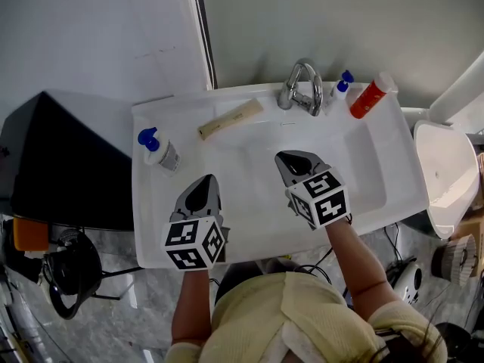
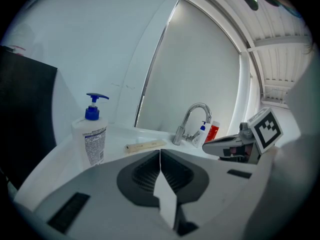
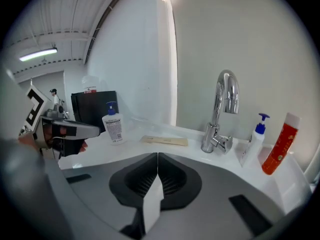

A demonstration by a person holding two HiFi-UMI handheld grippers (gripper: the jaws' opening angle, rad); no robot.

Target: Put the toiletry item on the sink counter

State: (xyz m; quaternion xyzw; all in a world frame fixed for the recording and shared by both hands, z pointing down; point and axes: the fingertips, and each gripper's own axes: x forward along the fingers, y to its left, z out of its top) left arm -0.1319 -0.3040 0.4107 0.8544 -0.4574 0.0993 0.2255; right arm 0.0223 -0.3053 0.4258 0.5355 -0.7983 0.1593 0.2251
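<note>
The left gripper (image 1: 204, 186) and the right gripper (image 1: 292, 162) are hovering over the white sink (image 1: 378, 191), each with its 2 jaws pressed together and nothing between them. A flat beige packet (image 1: 231, 119) is lying on the counter behind the basin, between the pump bottle (image 1: 160, 151) and the faucet (image 1: 302, 89). A small blue-capped bottle (image 1: 342, 86) and a red bottle (image 1: 370, 97) are standing just right of the faucet.

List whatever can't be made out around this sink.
- Pump bottle label print: left gripper view, too small and blurred.
- Beige packet markings: every view, too small.
- Small blue-capped bottle: left gripper view, base behind the faucet.
- Basin drain: head view, unseen, perhaps under the right gripper.
</note>
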